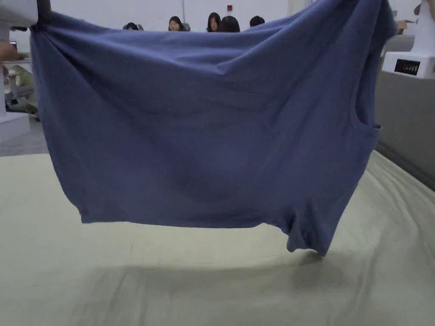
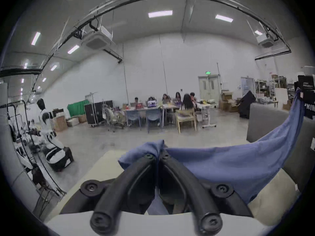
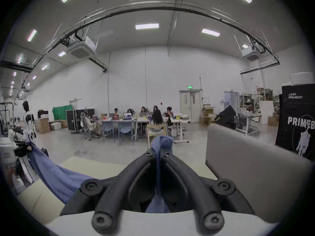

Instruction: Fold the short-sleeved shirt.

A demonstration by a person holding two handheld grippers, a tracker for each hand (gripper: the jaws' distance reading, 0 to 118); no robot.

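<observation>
Blue short-sleeved shirt [image 1: 204, 127] hangs nearest the head camera, stretched wide between two raised grip points, clear of the pale green table cover [image 1: 212, 288] under it. Lower hem level on the left; the right corner droops lowest and looks just above the cover, contact not resolvable. One sleeve opening shows at the right edge.

Table cover: wrinkled, shirt's shadow falling on it. Grey padded partition [image 1: 403, 114] runs along the right side of the table.

Room: large hall, white walls, concrete floor, strip lights and ceiling air units overhead. Several seated people at a row of desks [image 3: 129, 120] with laptops toward the far wall; their heads show above the shirt's top edge in the head view. Double door [image 3: 190, 103] right of them. One person stands at far left.

Left gripper [image 2: 159, 154]: jaws closed together, a bunch of shirt fabric pinched between the tips, cloth spilling past them and sweeping rightward.

Right gripper [image 3: 160, 152]: jaws closed together on a fold of shirt, a small tuft standing above the tips, more cloth running down between the jaw arms.

Shirt's collar and second sleeve not made out. Both top corners are cut off in the head view.
</observation>
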